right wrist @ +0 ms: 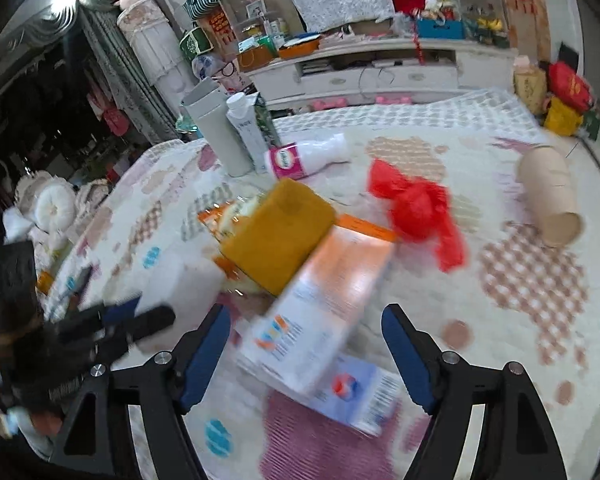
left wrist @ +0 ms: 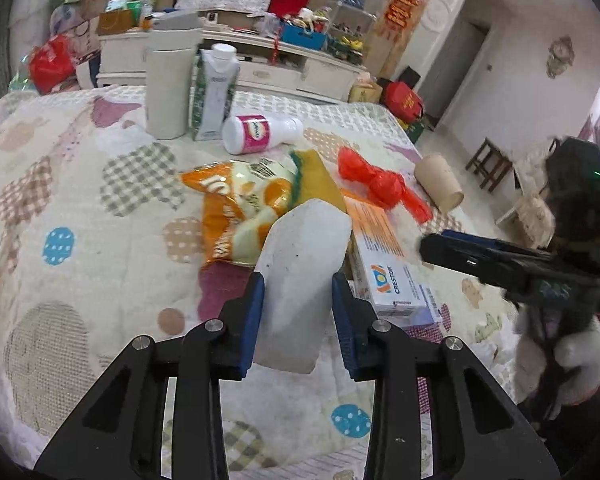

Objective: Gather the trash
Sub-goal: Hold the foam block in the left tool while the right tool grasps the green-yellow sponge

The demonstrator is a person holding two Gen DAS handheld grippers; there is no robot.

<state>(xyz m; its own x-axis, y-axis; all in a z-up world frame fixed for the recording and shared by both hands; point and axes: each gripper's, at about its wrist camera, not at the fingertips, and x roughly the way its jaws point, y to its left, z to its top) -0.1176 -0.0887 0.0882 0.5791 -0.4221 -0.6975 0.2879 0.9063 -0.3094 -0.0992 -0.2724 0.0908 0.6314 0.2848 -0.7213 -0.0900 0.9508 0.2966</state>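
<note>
My left gripper (left wrist: 298, 284) is shut on a white foam block (left wrist: 300, 268), held above the quilt; the block also shows in the right wrist view (right wrist: 176, 284). My right gripper (right wrist: 304, 340) is open, its jaws on either side of a white and orange Crestor box (right wrist: 324, 312) lying on the quilt; the box also shows in the left wrist view (left wrist: 384, 264). Beyond lie an orange snack bag (left wrist: 240, 208), a yellow sponge (right wrist: 280, 232), a red plastic bag (right wrist: 416, 208), a cardboard tube (right wrist: 552, 200) and a toppled pink and white bottle (left wrist: 260, 132).
A tall white cup (left wrist: 172, 80) and a white carton (left wrist: 216, 92) stand at the far side of the quilt-covered surface (left wrist: 80, 220). A cluttered white cabinet (right wrist: 380, 64) stands behind. A wooden stool (left wrist: 488, 164) is on the floor to the right.
</note>
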